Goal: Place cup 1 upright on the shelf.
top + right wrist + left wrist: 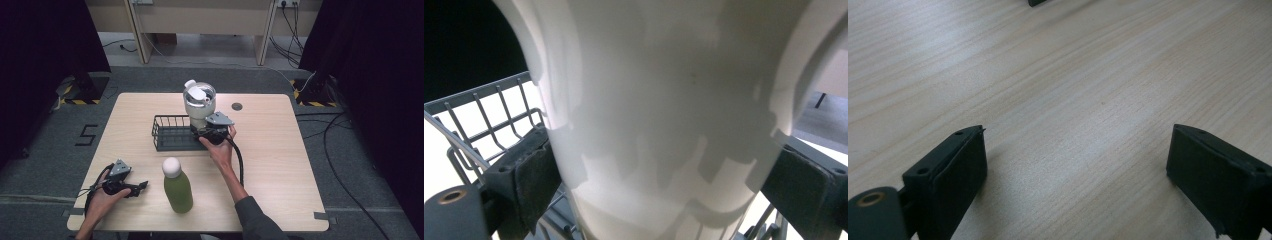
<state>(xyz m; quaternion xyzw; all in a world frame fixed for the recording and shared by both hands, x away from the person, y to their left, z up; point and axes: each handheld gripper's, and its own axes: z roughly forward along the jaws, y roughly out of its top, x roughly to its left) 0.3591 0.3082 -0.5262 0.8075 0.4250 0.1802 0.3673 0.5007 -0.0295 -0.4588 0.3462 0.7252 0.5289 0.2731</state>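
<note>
A white tumbler (200, 102) with a flip lid stands upright in the right end of a dark wire basket (167, 132) at mid-table. My right gripper (207, 131) is shut on the tumbler's lower body from the near side. In the right gripper view, the tumbler (664, 125) sits between both pads (531, 175), with the basket's wires (479, 115) behind at the left. My left gripper (142, 187) rests low at the table's front left, open, its jaws wide apart over bare wood (1075, 150). A green bottle (177, 190) with a white cap stands just right of it.
The light wooden table (270, 150) has a small dark round disc (237, 106) near its far edge. The left part of the basket holds nothing. Cables trail from both grippers, and grey carpet with dark curtains surrounds the table.
</note>
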